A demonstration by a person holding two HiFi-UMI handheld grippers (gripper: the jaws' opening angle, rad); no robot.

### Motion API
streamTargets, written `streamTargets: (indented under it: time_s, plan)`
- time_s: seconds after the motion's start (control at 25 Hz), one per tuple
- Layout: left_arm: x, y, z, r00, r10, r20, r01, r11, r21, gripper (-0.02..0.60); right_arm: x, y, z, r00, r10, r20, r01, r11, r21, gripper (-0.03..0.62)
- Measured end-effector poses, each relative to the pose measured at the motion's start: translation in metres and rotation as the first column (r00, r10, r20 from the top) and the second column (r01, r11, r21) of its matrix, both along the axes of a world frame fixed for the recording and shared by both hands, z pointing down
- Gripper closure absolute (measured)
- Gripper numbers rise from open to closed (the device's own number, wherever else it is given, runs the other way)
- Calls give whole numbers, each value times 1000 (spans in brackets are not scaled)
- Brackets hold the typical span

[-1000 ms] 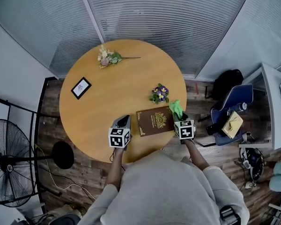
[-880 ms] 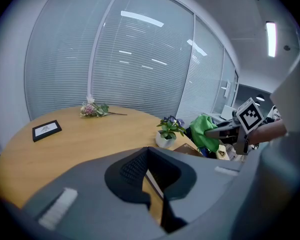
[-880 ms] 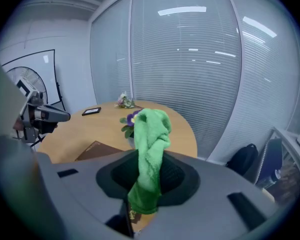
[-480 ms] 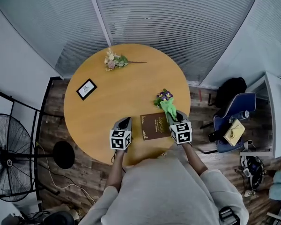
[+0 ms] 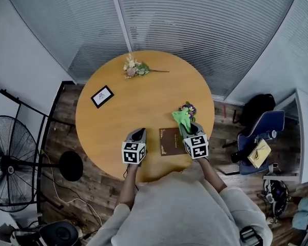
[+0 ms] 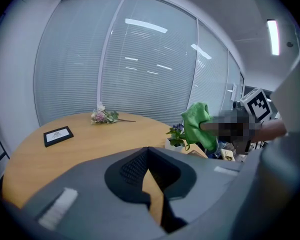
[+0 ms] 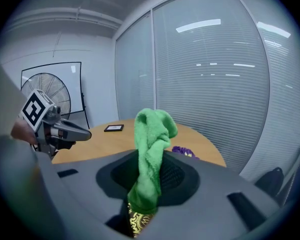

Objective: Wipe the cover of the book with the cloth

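A brown book with gold ornament lies flat near the front edge of the round wooden table. My right gripper is shut on a green cloth and hovers over the book's right part. In the right gripper view the cloth stands up out of the jaws, and the gold pattern of the book shows just below it. My left gripper rests left of the book, apart from it, jaws shut with nothing between them. The left gripper view shows the cloth at the right.
A small pot of purple flowers stands just behind the book. A bouquet lies at the table's far side and a black picture frame at its left. A fan stands on the floor left, a blue chair right.
My right gripper has carried the green cloth leftward, from beside the book's right edge to over its right part. The left gripper has stayed beside the book.
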State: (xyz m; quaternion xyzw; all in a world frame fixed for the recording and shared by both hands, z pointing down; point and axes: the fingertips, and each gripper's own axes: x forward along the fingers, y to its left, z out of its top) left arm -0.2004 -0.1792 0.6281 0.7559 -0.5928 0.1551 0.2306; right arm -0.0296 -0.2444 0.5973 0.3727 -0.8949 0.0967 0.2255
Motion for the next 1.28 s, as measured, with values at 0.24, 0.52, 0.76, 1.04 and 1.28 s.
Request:
streamTargets:
  time_s: [0.24, 0.52, 0.76, 1.04, 1.28]
  plan:
    - [-6, 0, -3, 1000, -14, 3, 14, 1000, 6, 572, -13, -1, -2, 1000, -22, 5, 22, 1000, 5, 497]
    - [-11, -2, -5, 1000, -19, 3, 19, 1000, 3, 572, -20, -2, -4, 999, -32, 0, 32, 999, 1, 497]
    - [-12, -4, -4, 1000, -19, 2, 19, 1000, 3, 572, -22, -2, -1, 999, -36, -6, 36, 999, -6, 497]
    - [-9, -2, -3, 1000, -16, 2, 16, 1000, 7, 572, -22, 3, 3, 999, -43, -10, 43, 999, -7, 497]
    - [-8, 2, -3, 1000, -21, 1, 21, 1000, 7, 572, -21, 8, 3, 999, -45, -13, 45, 999, -8, 497]
